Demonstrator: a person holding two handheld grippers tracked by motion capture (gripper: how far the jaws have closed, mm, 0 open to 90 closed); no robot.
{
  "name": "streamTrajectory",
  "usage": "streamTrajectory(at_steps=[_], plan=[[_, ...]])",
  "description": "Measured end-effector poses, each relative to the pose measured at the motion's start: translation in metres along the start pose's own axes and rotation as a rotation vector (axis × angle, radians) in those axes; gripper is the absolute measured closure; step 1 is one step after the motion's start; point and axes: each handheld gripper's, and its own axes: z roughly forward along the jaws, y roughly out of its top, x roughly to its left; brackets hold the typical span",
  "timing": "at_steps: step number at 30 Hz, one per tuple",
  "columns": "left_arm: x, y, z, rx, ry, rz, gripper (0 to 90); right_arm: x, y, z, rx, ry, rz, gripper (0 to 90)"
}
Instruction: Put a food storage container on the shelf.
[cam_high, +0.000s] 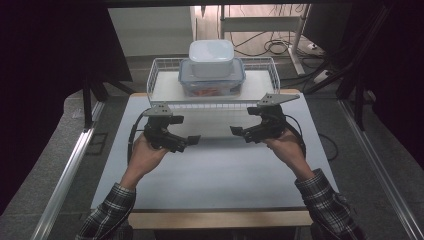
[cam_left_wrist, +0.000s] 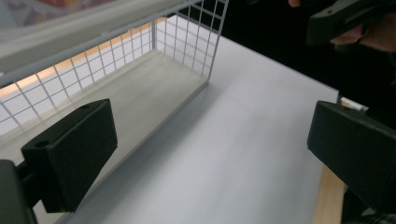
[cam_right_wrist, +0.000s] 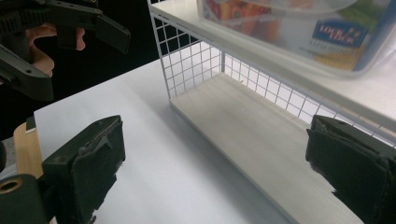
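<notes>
Two stacked containers (cam_high: 212, 75), one wire rack (cam_high: 165, 75), two tongs (cam_high: 192, 139).

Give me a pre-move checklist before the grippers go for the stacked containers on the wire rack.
1. Left gripper open, holding nothing: ok.
2. Right gripper open, holding nothing: ok.
3. White container sits level on the clear lidded container: ok.
4. Both containers rest on the wire rack top shelf: ok.
5. White table between grippers and rack free of obstacles: ok.
6. Clear container's lid latched: cannot tell.
</notes>
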Motion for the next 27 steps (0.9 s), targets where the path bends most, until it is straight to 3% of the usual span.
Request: streamTrajectory(at_steps=[5,13,27], plan=[[-0.003,-0.009,0.003,0.002,-0.020,-0.010,0.4,0.001,-0.009,0.001,-0.001,0.002,0.003,4.8],[-0.006,-0.024,0.010,0.025,-0.016,-0.019,0.0,0.003,-0.023,0.003,0.007,-0.006,-0.004,4.7],[-0.016,-0.050,0.022,0.044,-0.003,0.003,0.0,0.008,-0.046,0.006,0.031,-0.004,-0.020,3.5]])
